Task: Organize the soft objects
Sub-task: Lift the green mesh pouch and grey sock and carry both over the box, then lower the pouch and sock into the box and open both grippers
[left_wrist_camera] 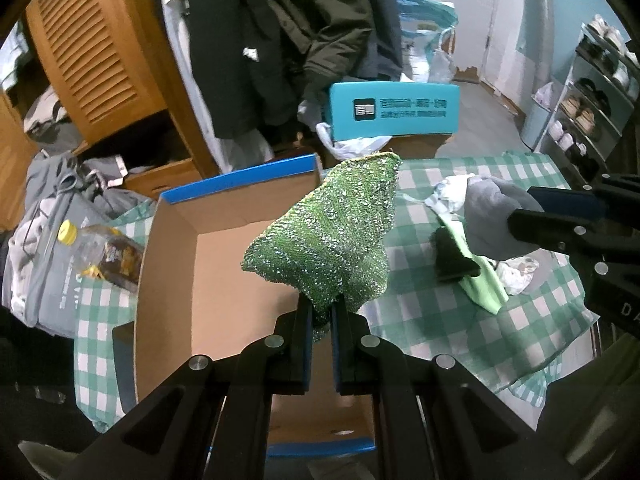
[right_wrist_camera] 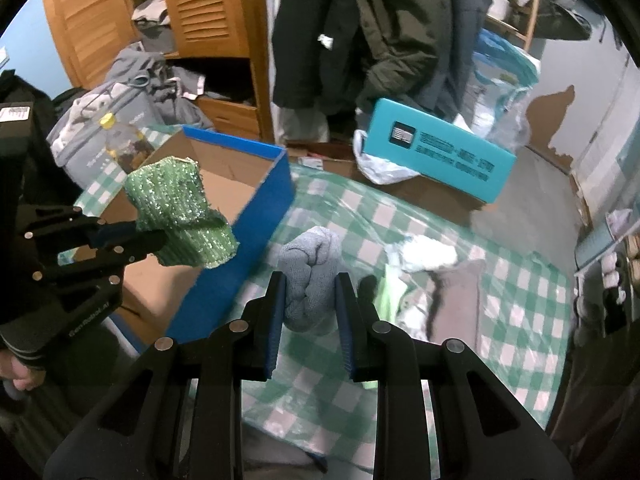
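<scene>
A: Sparkly green knitted scrubbing cloth [left_wrist_camera: 324,236], crumpled, is pinched at its lower corner in the left gripper [left_wrist_camera: 322,320]. Jaws nearly together, cloth squeezed between the blue pads. It hangs in the air over the open brown cardboard box with blue rim [left_wrist_camera: 224,216], not touching it.

B: And the other one?

A: Right gripper [right_wrist_camera: 310,300] has a rolled grey knitted sock bundle [right_wrist_camera: 310,280] clamped between its pads, jaws closed as far as the bundle allows. Bundle is up off the green-and-white checked tablecloth [right_wrist_camera: 520,292], just beside the box's blue side wall.

B: Anything left on the cloth?

A: White crumpled fabric [right_wrist_camera: 424,256], a light green cloth [left_wrist_camera: 480,280] with a dark object [left_wrist_camera: 452,260] on it; cannot tell what that is. Blurry there.

B: Surroundings?

A: Clear plastic bottle with yellow cap [left_wrist_camera: 100,248] lying left of the box, teal rectangular carton [left_wrist_camera: 394,110] behind the table, dark coats [left_wrist_camera: 280,40] hanging, wooden louvred cabinet [left_wrist_camera: 92,44].
</scene>
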Tool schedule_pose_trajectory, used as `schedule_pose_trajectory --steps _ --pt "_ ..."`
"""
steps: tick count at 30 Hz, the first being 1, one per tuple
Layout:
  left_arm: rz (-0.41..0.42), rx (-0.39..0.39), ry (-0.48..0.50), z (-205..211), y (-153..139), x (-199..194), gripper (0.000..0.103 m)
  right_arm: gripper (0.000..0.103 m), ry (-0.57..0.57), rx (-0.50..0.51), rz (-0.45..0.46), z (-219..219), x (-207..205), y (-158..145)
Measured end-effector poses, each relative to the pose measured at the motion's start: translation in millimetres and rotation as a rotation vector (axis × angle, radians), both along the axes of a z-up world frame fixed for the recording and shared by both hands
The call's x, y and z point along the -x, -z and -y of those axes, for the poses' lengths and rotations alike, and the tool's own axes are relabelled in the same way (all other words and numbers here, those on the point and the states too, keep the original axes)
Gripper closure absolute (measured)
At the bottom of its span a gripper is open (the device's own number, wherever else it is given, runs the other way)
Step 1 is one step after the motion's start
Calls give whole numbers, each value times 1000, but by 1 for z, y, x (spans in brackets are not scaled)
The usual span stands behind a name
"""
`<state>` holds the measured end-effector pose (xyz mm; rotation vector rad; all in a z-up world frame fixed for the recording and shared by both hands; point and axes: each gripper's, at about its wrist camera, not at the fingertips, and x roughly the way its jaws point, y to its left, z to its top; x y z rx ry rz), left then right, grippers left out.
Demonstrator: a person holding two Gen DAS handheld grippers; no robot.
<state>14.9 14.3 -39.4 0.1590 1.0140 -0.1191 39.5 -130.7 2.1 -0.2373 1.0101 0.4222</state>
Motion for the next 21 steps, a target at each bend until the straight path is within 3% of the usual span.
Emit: schedule_pose_trajectory --steps 21 --pt "-51 6 -148 -81 25 0 95 80 -161 -6 -69 -103 -13 23"
